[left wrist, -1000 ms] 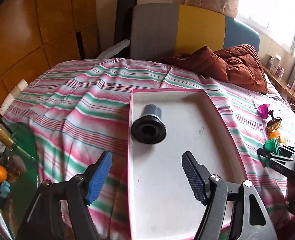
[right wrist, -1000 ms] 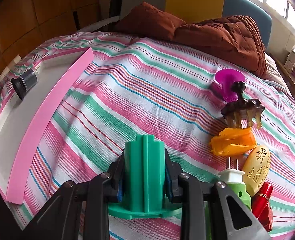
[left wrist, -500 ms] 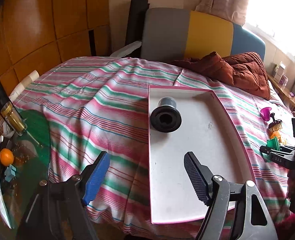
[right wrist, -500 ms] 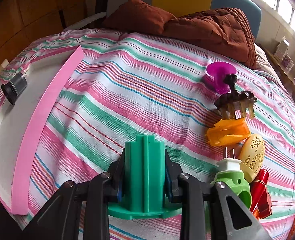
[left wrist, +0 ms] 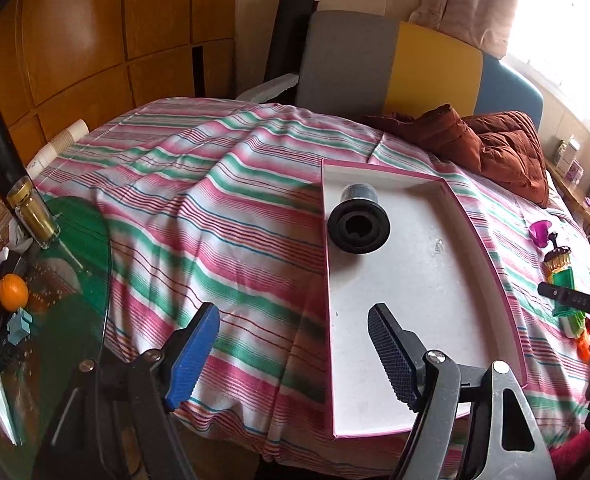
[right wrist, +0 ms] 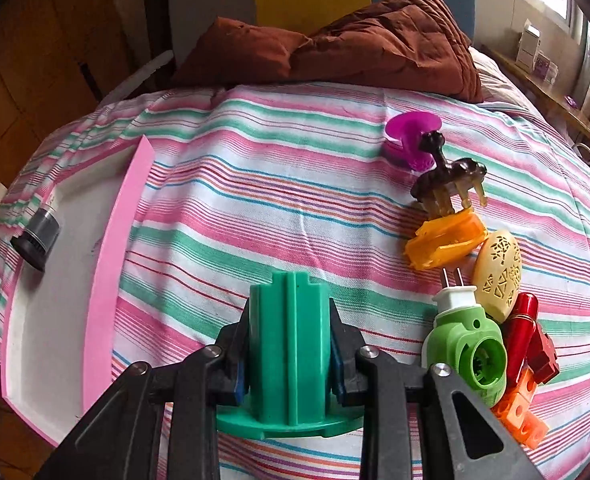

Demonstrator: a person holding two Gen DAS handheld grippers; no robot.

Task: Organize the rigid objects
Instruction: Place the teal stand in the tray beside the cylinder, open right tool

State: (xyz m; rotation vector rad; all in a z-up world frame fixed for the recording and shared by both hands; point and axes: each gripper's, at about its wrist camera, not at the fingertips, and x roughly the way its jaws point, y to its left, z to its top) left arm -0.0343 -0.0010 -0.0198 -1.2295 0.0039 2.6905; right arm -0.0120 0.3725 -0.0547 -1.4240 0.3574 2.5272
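Green spool point(right wrist: 289, 344) sits clamped between right hand-held gripper point(right wrist: 291, 354) pads.

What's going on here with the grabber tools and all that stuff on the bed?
A person is sorting small hard objects into a pink-edged tray on the striped bedspread. The right gripper is clamped on a green plastic piece, not yet in the tray. The left gripper hangs open and empty near the tray, where a black cylinder already lies.
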